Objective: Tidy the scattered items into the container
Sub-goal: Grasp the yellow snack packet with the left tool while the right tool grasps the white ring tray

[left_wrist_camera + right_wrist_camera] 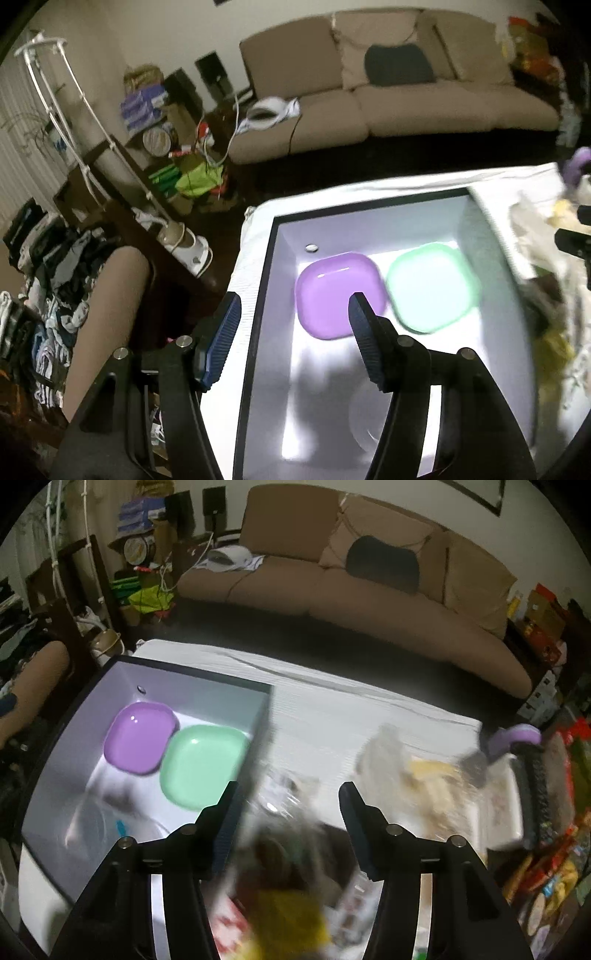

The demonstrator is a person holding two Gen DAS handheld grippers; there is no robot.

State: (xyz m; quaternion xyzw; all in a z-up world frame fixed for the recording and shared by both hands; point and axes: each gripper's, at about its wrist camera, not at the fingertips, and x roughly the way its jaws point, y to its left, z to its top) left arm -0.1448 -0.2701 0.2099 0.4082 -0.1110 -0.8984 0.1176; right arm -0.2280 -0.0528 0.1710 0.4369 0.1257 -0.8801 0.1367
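A white container with a black rim [258,295] [192,672] stands on a white-covered table [332,716]. A purple square plate [332,288] [140,734] and a green one [432,284] [203,764] lie side by side inside it. A clear round dish [92,823] sits nearer me in the container. My left gripper [293,299] hangs open and empty over the container's left rim. My right gripper [289,786] is open and empty above a blurred heap of packets, among them a yellow packet [288,923] and clear bags [424,775].
A purple-handled brush [517,734] lies at the table's far right corner. A brown sofa [332,583] runs behind the table across a dark floor. Cluttered shelves [155,122] and a padded chair arm [110,314] stand to the left, with boxes and packets [546,627] to the right.
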